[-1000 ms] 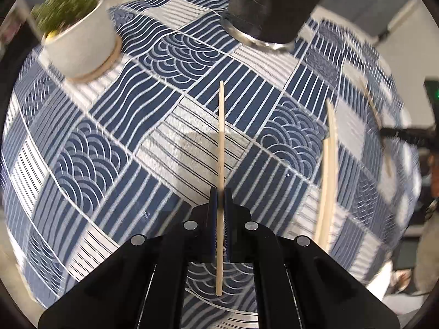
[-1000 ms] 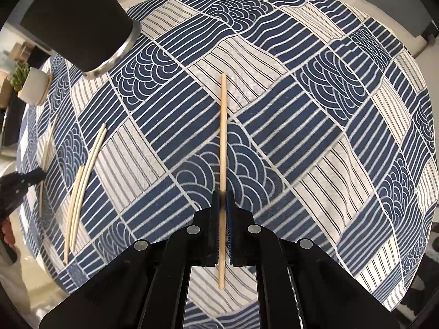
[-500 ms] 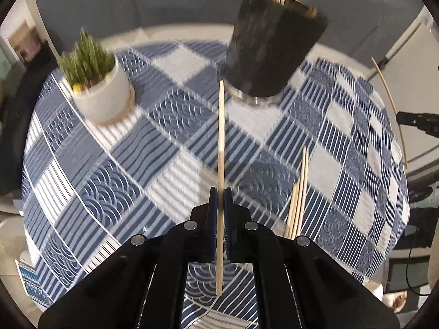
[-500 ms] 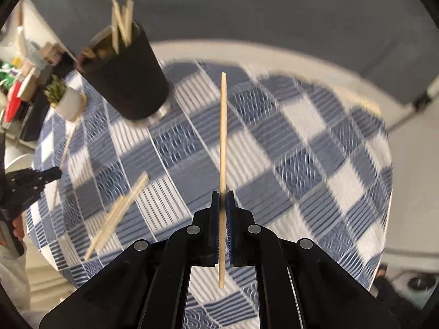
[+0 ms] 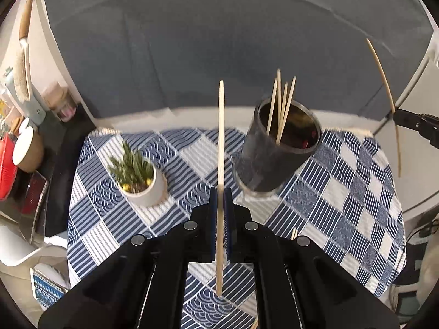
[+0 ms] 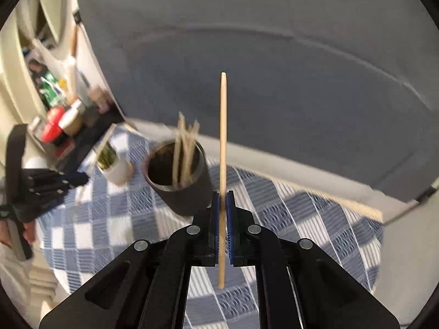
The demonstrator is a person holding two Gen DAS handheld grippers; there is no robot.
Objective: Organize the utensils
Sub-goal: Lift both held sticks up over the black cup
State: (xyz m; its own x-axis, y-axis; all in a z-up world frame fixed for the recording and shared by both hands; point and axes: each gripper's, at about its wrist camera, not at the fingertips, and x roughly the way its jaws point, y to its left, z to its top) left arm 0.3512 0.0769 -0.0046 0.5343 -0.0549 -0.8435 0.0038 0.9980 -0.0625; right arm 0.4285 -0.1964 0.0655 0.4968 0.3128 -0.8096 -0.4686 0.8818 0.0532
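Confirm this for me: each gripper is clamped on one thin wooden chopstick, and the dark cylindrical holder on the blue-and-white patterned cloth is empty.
One thing is wrong: the dark cylindrical holder is not empty. The left wrist view shows several wooden chopsticks standing in it. The rest holds: the left gripper is shut on one thin wooden chopstick, the right gripper on another, and the holder stands on the blue-and-white patterned cloth.

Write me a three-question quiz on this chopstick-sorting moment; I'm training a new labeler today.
1. True or false: the left gripper is shut on a chopstick.
2. What does the right gripper hold?
3. The dark cup contains: A) nothing, B) several chopsticks, C) a plant.

Key: 1 true. 2 a chopstick. 3 B; the potted plant stands apart on the tablecloth.
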